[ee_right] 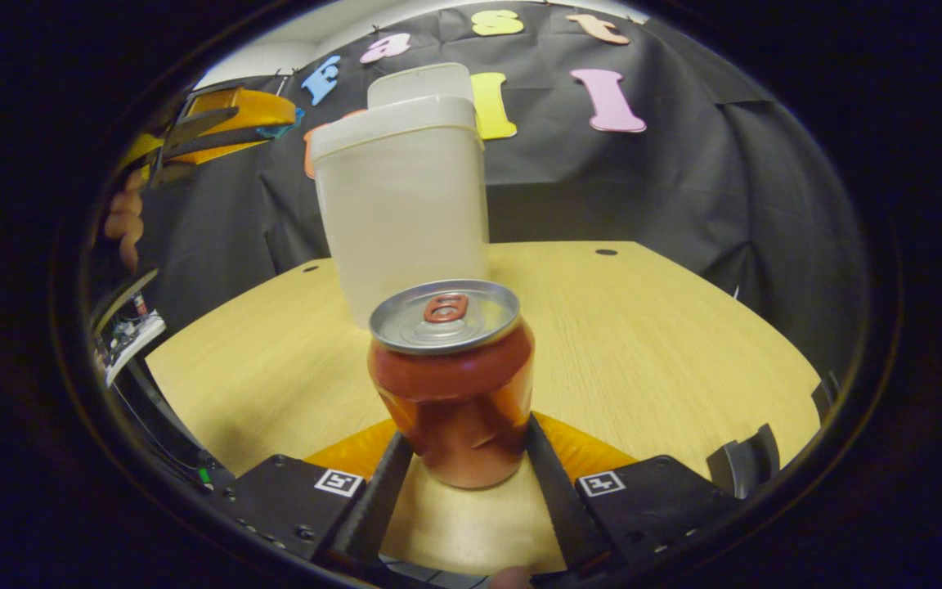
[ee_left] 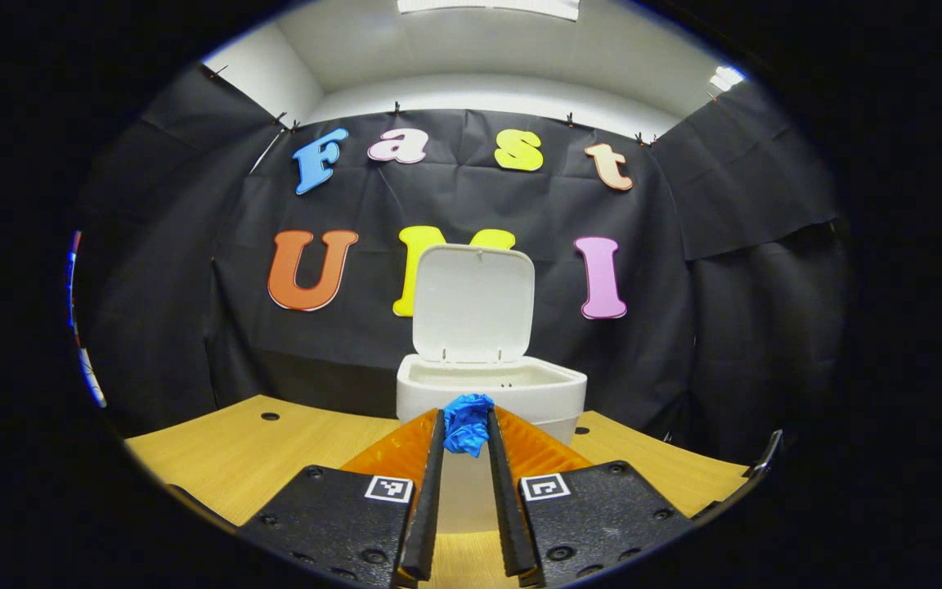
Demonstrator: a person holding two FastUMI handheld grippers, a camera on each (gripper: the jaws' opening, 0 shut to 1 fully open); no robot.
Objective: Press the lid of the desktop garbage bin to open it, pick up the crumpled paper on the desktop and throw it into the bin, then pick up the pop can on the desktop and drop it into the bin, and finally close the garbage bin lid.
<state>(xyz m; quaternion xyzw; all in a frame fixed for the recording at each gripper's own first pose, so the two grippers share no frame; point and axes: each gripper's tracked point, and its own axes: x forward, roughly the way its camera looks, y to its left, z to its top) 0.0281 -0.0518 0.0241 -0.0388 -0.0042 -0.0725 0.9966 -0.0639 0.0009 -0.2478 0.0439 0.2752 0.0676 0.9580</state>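
- I'm working in a recording booth, not a lived-in room: black cloth point(ee_left: 455, 213) is clipped up as walls on three sides.
- Above the cloth I see plain white wall point(ee_left: 479, 90) and a ceiling light point(ee_left: 487, 6).
- My work surface is a light wooden table point(ee_right: 643, 327) with small round holes in it.
- At the table's edge there are wires and electronics point(ee_right: 132, 331).

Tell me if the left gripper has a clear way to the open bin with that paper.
Probably yes: the left gripper is shut on the blue crumpled paper, the bin sits just ahead, lid upright, nothing between.
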